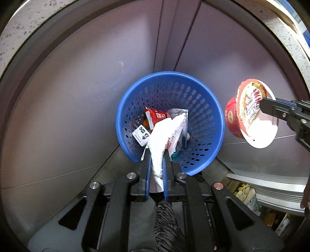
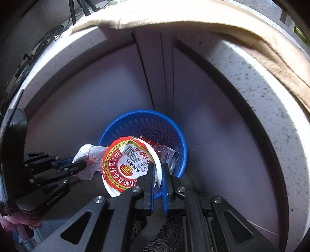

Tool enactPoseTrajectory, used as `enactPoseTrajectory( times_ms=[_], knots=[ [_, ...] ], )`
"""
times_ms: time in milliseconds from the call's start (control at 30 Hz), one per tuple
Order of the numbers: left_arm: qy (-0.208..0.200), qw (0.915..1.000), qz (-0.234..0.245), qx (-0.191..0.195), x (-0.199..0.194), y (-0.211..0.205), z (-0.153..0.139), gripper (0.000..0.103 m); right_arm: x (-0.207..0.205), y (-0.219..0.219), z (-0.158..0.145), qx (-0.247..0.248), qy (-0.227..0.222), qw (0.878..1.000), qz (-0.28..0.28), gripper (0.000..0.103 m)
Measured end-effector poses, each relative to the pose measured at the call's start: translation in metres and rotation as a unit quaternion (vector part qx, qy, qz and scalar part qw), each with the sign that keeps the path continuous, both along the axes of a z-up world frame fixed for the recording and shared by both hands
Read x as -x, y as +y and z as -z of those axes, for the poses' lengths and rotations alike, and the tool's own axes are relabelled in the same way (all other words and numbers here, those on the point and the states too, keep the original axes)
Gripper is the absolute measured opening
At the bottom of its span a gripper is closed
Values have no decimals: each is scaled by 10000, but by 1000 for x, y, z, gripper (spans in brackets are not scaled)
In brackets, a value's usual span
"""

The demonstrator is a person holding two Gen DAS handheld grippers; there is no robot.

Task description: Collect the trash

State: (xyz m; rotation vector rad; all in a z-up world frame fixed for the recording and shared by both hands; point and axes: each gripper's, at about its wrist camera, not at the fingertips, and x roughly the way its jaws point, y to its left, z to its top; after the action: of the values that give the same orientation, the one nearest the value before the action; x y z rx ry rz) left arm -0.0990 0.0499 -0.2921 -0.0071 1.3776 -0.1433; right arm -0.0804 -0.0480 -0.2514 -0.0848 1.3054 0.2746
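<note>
Holding trash over blue basket (image 1: 210, 120) so drop lands inside. Left claw (image 1: 157, 155) clamped on white plastic bag (image 1: 164, 133). Right claw (image 2: 158, 170) clamped on noodle bowl (image 2: 127, 164) rim.

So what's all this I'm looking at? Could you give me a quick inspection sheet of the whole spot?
Surface: grey floor beside cabinet doors.
Job's things: blue basket holding a red carton and other wrappers; white plastic bag; red noodle bowl.
Clutter: striped dark thing below the basket.
Grippers: left gripper shut on the bag above the basket; right gripper shut on the bowl's rim.
Cables: dark leads, top left.
Surroundings: speckled counter edge, tan cloth.
</note>
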Motion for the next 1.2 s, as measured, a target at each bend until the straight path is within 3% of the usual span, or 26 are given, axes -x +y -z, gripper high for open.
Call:
enactPoseTrajectory(
  times_ms=[567,667,733,833,1200],
  knots=[
    [-43,9999,-125,-58,-9,4,-11,8,-12,8,21,90,127,9999,43,5],
    [-43,9999,-133,-55,-10,4,-12,20,-11,6,16,72,92,9999,45,10],
    [-66,9999,-123,-82,-10,4,-13,32,-11,5,14,36,75,10000,33,20],
    [-99,9998,-148,-89,-11,4,-15,45,-12,5,10,61,-2,10000,32,23],
    [-115,9996,-231,-110,-9,15,-22,45,-11,6,-6,58,-53,10000,-2,26]
  ],
)
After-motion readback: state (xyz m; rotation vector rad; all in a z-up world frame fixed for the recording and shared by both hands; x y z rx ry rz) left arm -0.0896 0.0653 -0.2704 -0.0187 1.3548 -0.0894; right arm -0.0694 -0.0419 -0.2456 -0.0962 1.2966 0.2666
